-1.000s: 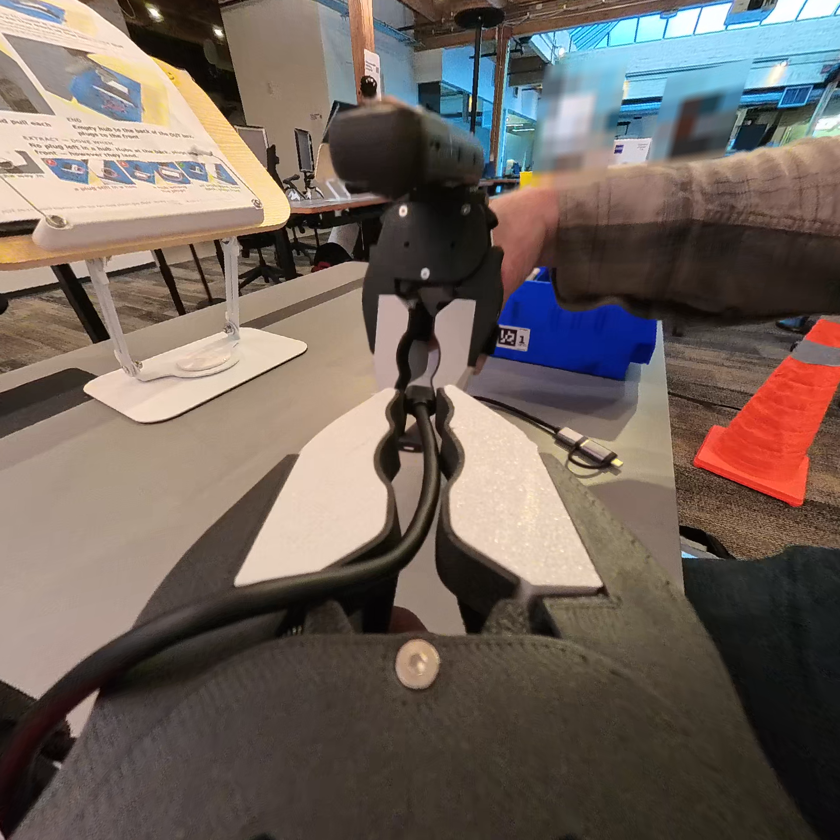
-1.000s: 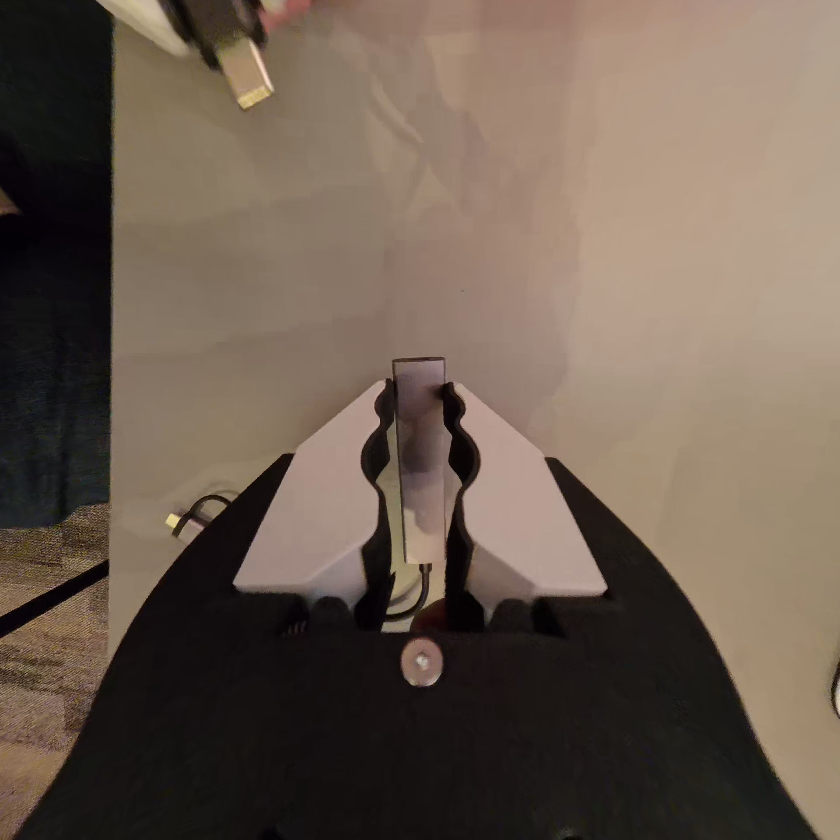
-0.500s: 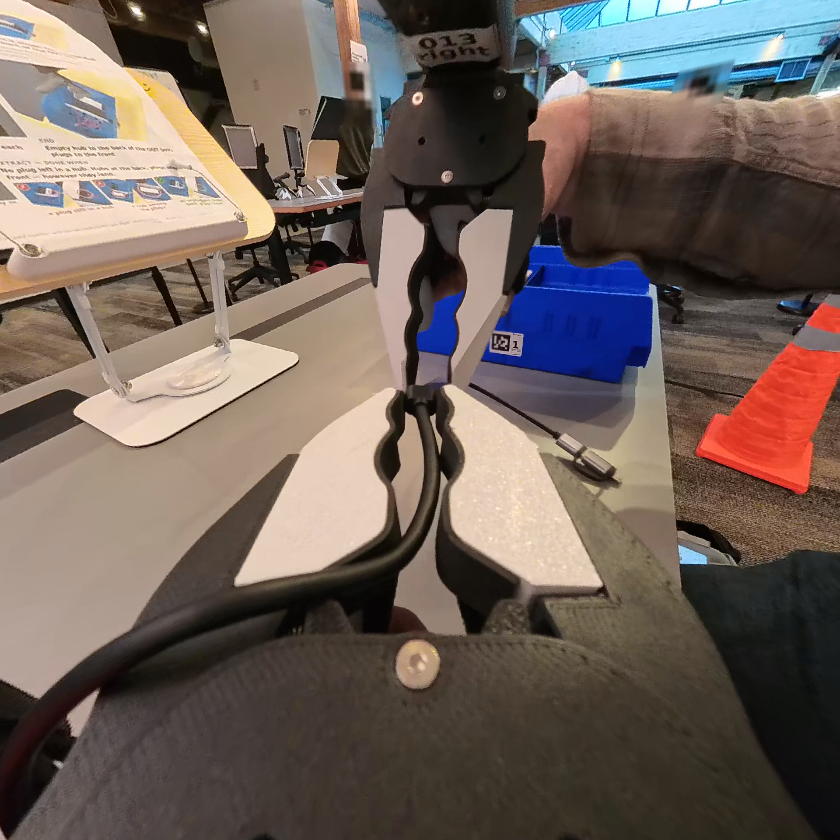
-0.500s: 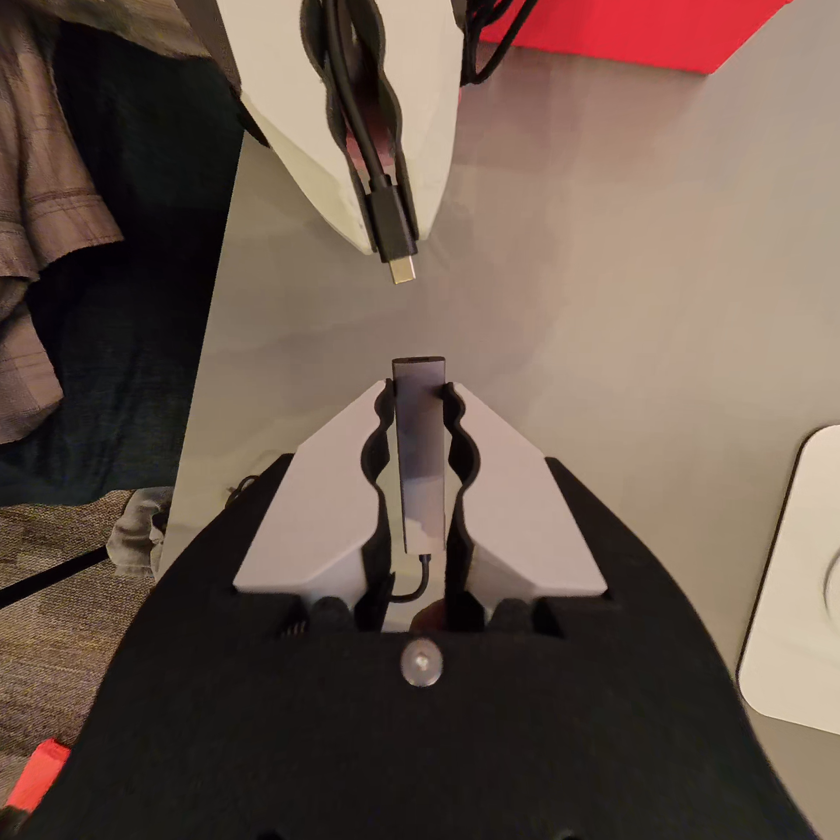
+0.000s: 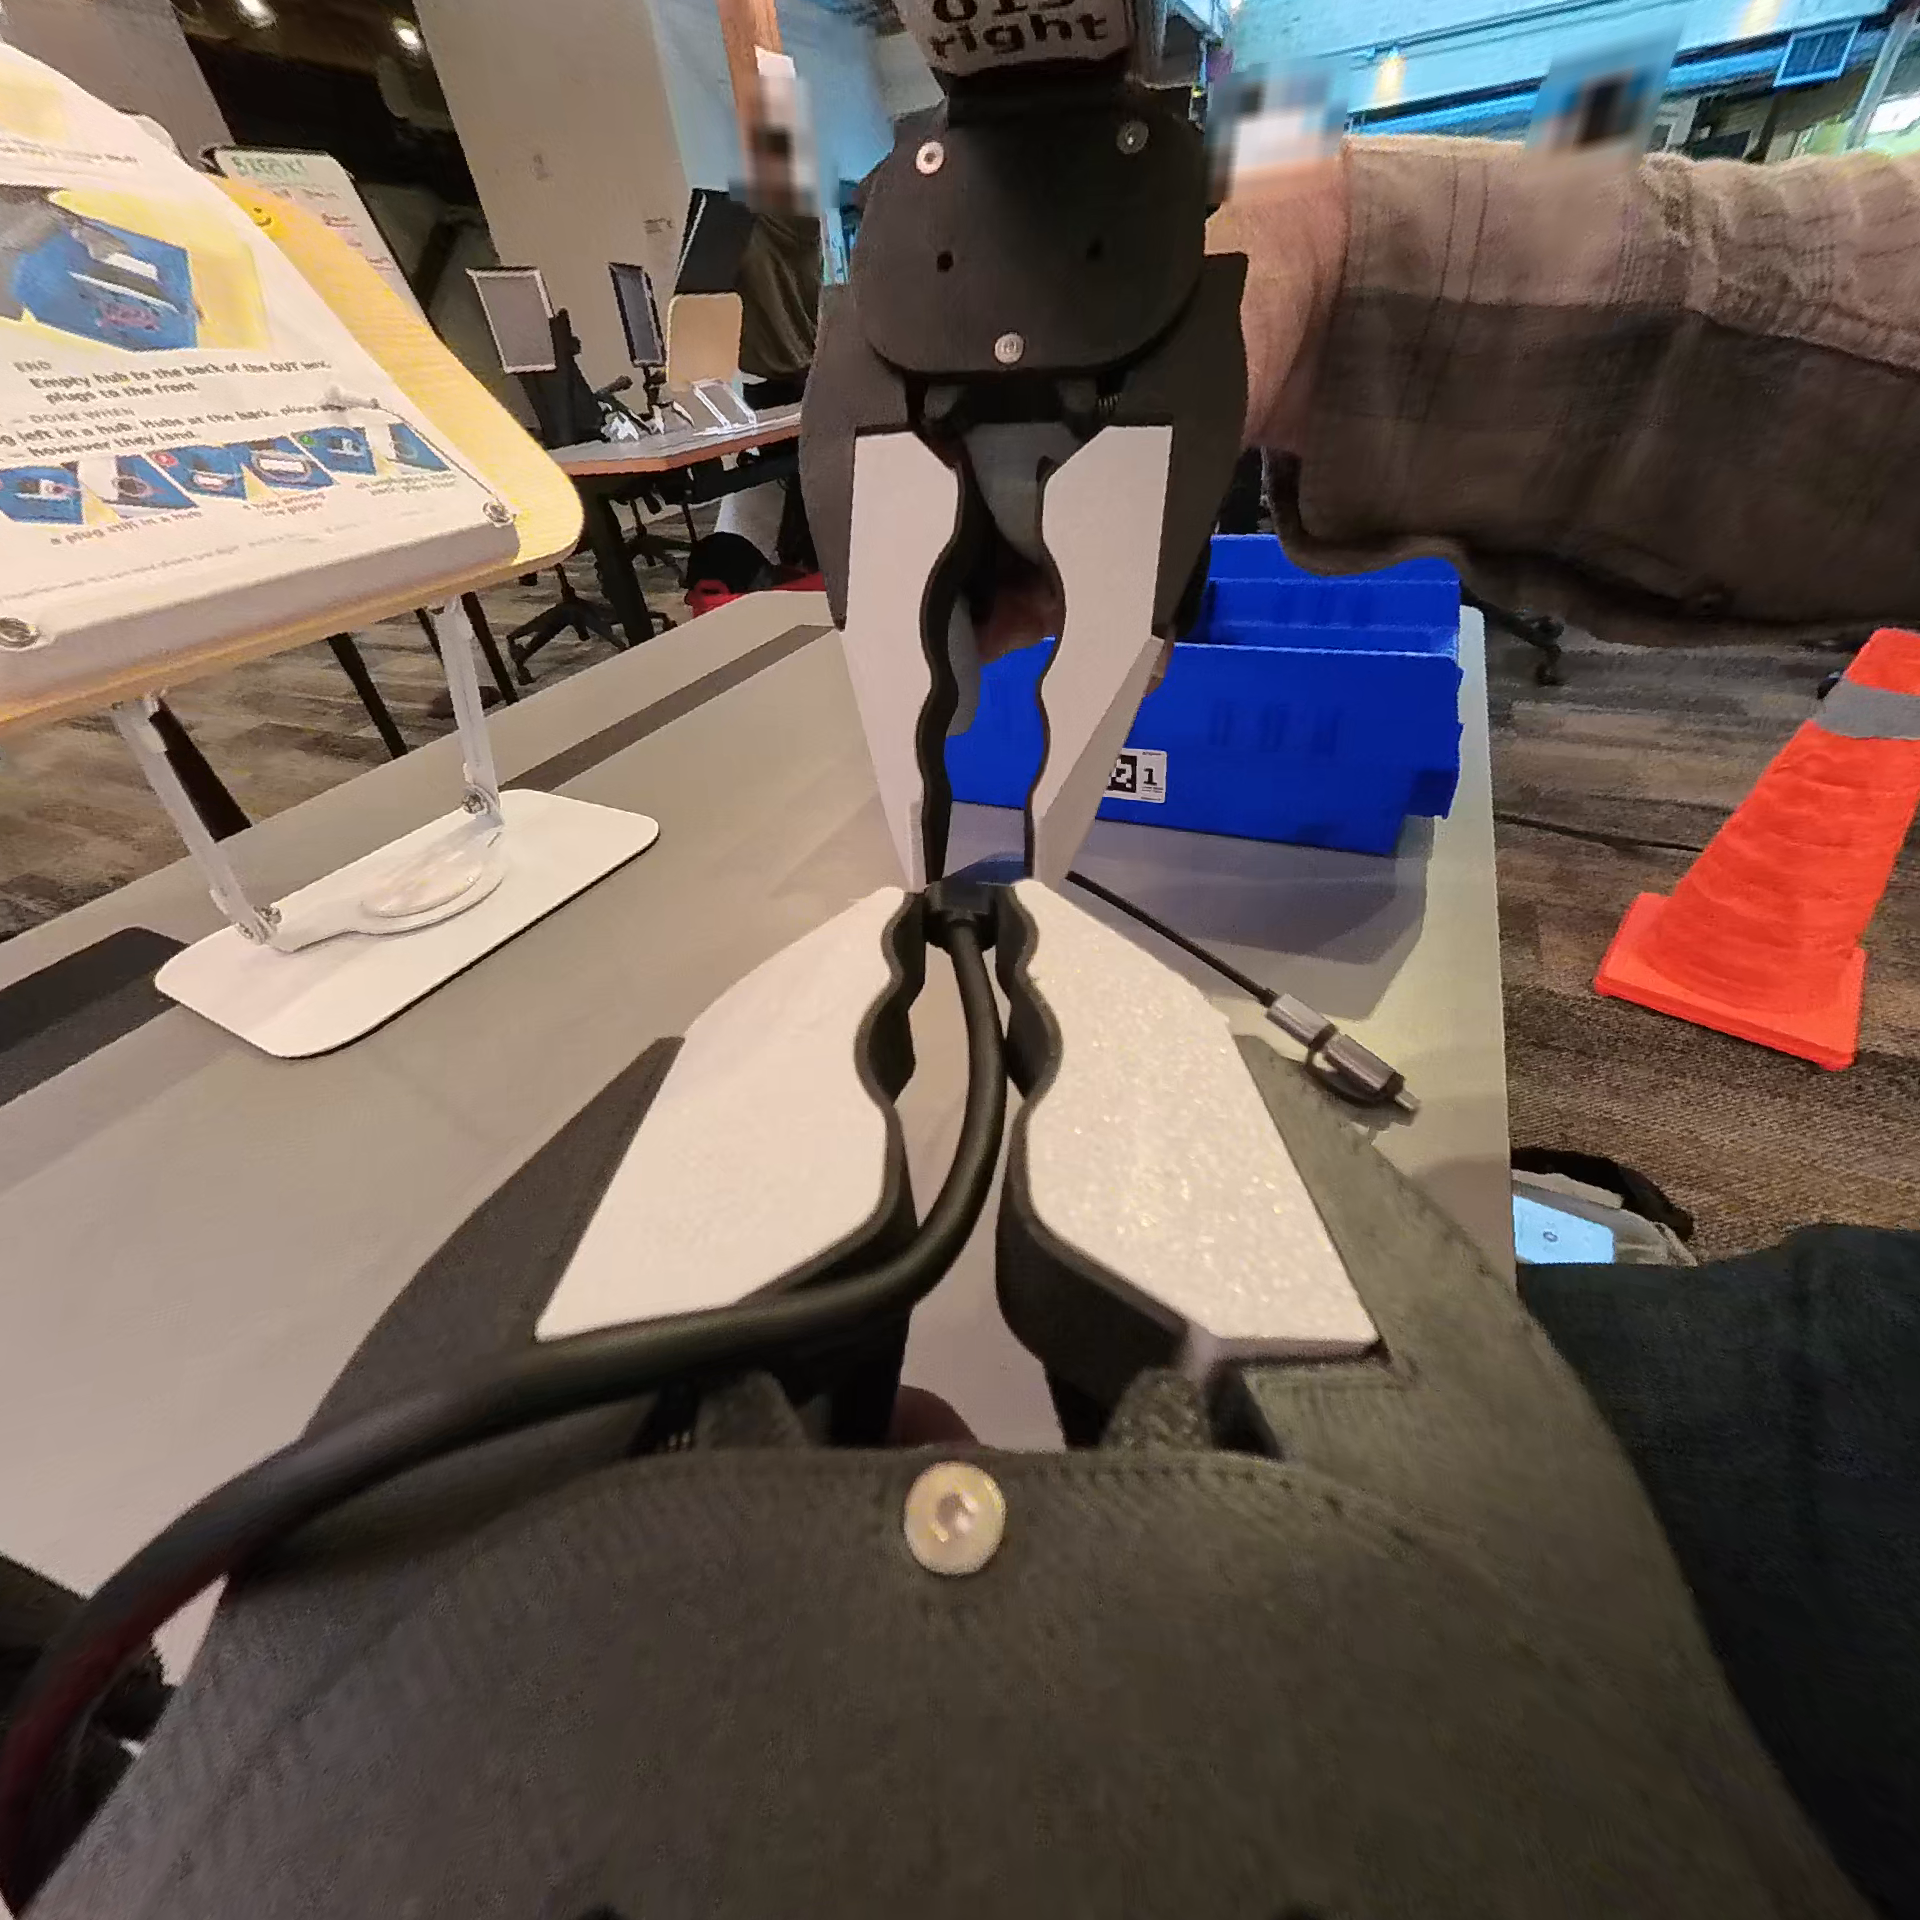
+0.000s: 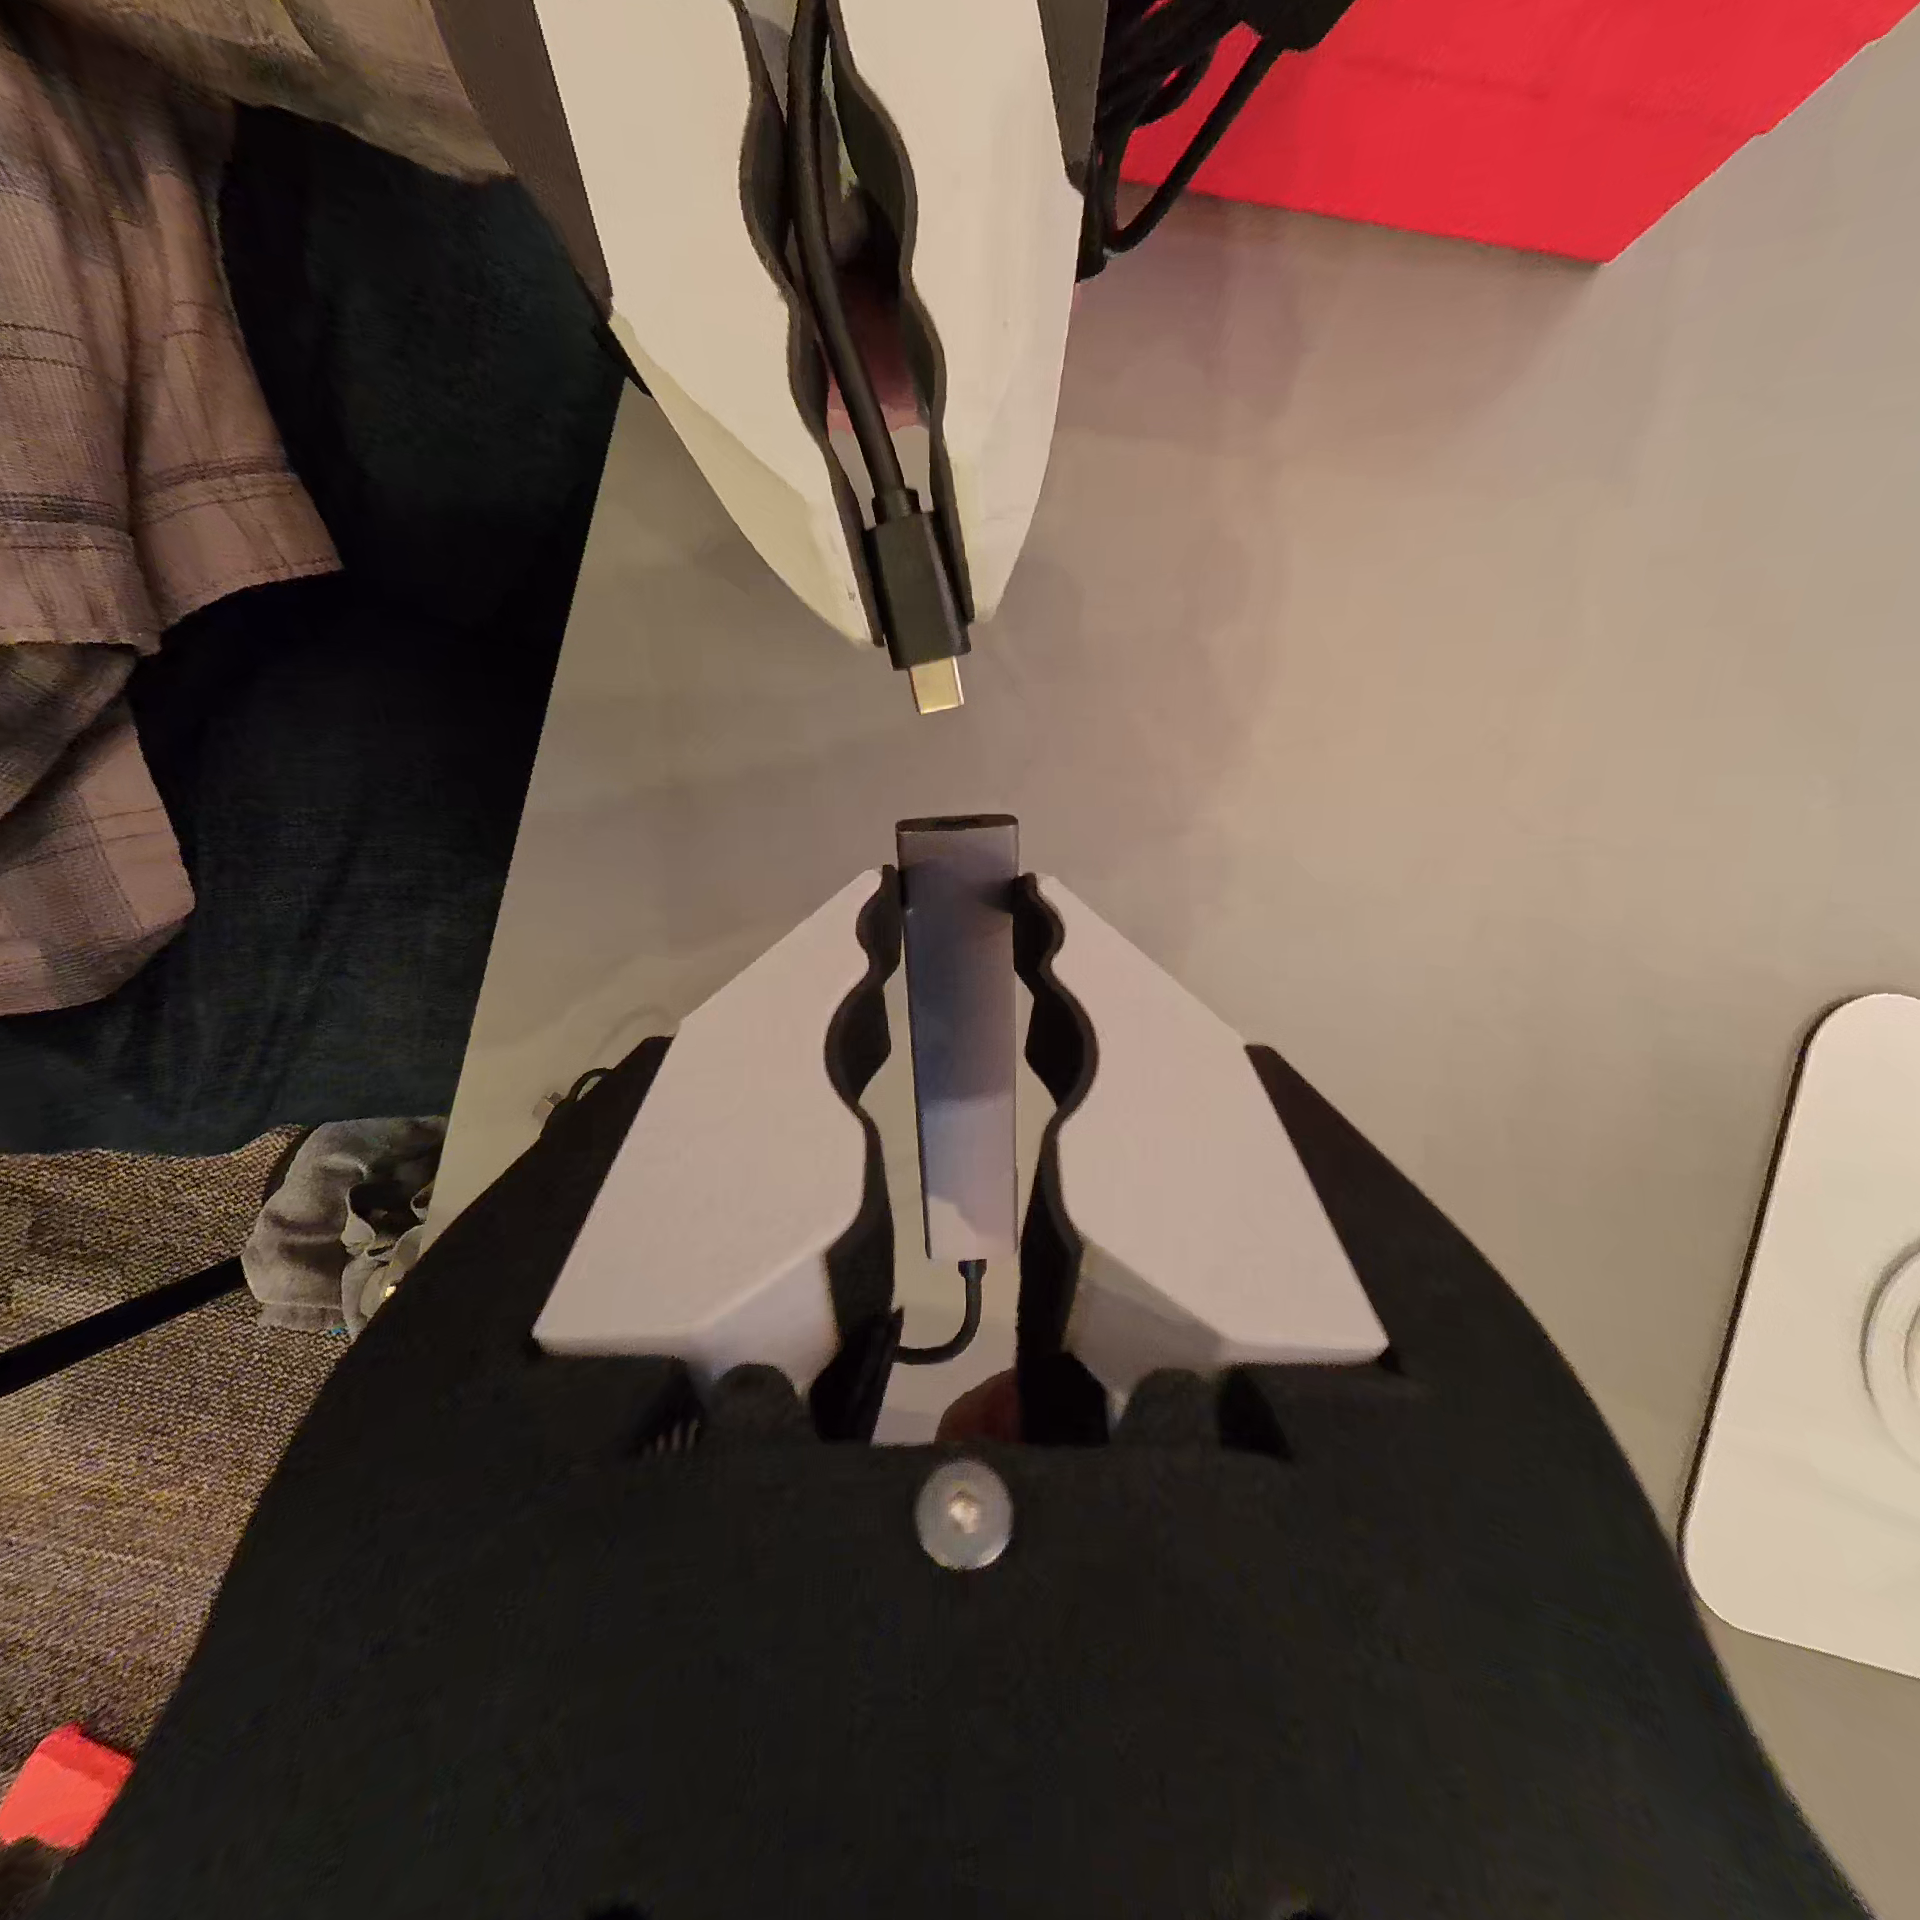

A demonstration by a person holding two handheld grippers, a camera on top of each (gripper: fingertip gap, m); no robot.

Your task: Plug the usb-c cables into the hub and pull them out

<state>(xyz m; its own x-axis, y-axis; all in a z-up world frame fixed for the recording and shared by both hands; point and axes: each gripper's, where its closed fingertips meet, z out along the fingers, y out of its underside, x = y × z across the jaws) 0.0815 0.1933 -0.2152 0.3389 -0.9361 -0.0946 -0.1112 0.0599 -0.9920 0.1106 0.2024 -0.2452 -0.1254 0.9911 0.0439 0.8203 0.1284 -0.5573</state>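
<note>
- In the left wrist view, the left gripper point(image 5: 961, 902) has its white, wavy-edged fingers point(image 5: 727, 1132) closed on the round black usb-c cable point(image 5: 966, 1101), which runs between them and bends out to the lower left.
- Just past those fingertips, the right gripper point(image 5: 977, 868) points down at them from above, nearly tip to tip.
- In the right wrist view, the right gripper point(image 6: 958, 878) has its white fingers point(image 6: 717, 1143) pressed against the sides of the slim dark grey metal hub point(image 6: 961, 1039). The hub lies lengthways between them, its end face poking out beyond the tips and its thin black lead point(image 6: 951, 1330) curling out at the rear.
- Directly ahead of the hub's end, the left gripper point(image 6: 914, 623) holds the cable's black plug point(image 6: 916, 592). The plug's metal tip point(image 6: 935, 688) is in line with the hub's end and close to it, but a gap remains between them.
- Both grippers are over the grey tabletop point(image 5: 312, 1143).
- To the right on the tabletop lies a second thin black cable with a grey metal connector point(image 5: 1340, 1055), near the edge.
- To the left stands a white tilted stand point(image 5: 405, 904) carrying a printed instruction sheet point(image 5: 208, 436).
- Farther back sits a blue plastic bin point(image 5: 1299, 727), partly hidden by the right gripper.
- Off the tabletop, an orange traffic cone point(image 5: 1766, 862) rests on the carpeted floor point(image 5: 1662, 1122).
</note>
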